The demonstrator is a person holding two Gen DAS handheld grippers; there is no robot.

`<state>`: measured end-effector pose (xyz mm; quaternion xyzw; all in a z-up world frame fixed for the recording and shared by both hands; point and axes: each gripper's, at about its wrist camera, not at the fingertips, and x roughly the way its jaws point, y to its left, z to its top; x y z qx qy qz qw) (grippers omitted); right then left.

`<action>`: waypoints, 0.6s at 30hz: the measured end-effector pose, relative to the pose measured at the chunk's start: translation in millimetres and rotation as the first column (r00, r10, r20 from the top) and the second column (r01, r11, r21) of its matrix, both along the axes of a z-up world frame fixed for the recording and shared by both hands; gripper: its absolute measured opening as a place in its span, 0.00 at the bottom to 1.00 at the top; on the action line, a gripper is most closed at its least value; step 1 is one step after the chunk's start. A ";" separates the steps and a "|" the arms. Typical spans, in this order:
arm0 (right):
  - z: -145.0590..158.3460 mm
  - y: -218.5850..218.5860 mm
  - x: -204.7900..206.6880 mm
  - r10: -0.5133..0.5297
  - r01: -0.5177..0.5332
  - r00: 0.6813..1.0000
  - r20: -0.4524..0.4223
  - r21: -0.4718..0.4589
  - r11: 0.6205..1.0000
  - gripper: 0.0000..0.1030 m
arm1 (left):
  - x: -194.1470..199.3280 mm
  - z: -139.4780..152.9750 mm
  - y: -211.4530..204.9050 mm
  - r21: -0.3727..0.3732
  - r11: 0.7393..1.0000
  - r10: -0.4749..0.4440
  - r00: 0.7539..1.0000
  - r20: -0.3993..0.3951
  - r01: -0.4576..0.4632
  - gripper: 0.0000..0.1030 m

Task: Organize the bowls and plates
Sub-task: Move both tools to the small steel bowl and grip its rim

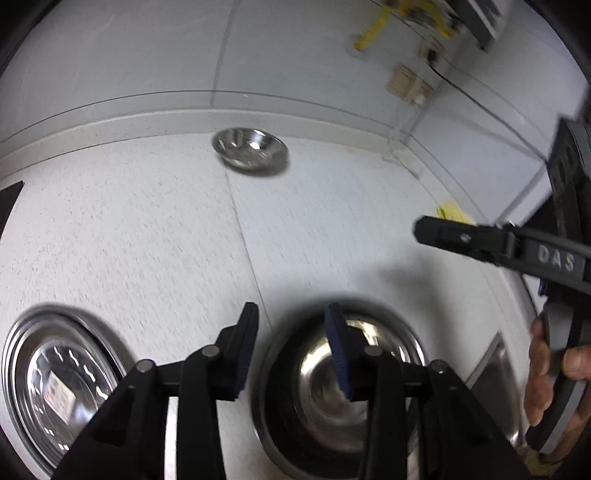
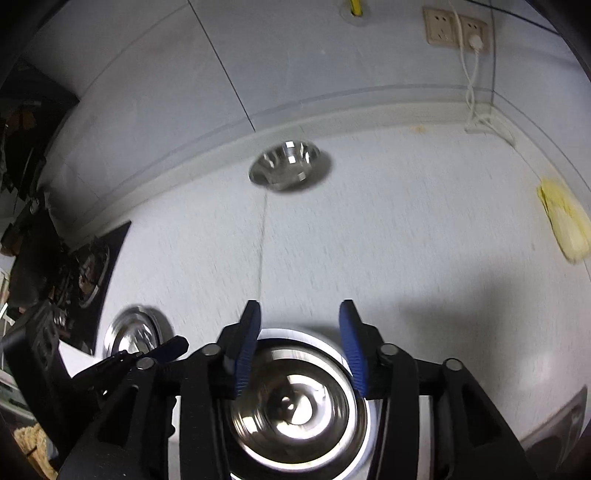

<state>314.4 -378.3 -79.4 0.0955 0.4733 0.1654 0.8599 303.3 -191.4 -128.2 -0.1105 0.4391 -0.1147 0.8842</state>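
Note:
A small steel bowl [image 1: 249, 153] stands alone at the back of the white counter near the wall; it also shows in the right wrist view [image 2: 289, 168]. A larger steel bowl [image 1: 317, 384] sits on a plate close below my left gripper [image 1: 291, 347], which is open and empty above its left rim. The same bowl [image 2: 295, 402] on its white-rimmed plate [image 2: 295, 333] lies under my right gripper [image 2: 300, 345], open and empty. A steel plate [image 1: 59, 384] lies at the near left, seen also in the right wrist view [image 2: 132, 332]. The right gripper's finger [image 1: 461, 236] shows in the left wrist view.
A yellow cloth [image 2: 565, 221] lies at the right on the counter [image 2: 406, 240]. A stove [image 2: 88, 273] is at the left. A sink edge [image 2: 561, 417] is at the near right. Wall sockets [image 2: 456, 29] with a white cable are behind.

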 end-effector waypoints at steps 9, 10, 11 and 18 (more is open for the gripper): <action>16.0 19.0 94.3 -0.007 0.008 1.000 -0.002 0.027 1.000 0.49 | 115.8 7.8 50.9 -0.111 0.990 0.075 0.994 -0.082 -0.084 0.36; 13.7 21.9 108.6 -0.007 0.008 1.000 -0.010 0.030 1.000 0.50 | 134.2 5.2 54.8 -0.112 0.989 0.086 0.992 -0.096 -0.096 0.36; 10.9 24.9 120.7 -0.001 0.001 1.000 -0.020 0.038 0.999 0.50 | 146.5 3.8 58.6 -0.114 0.988 0.094 0.990 -0.102 -0.105 0.36; -32.5 42.1 202.4 -0.038 0.046 0.994 -0.106 0.070 0.997 0.50 | 236.4 -26.9 82.1 -0.139 0.973 0.161 0.971 -0.175 -0.186 0.36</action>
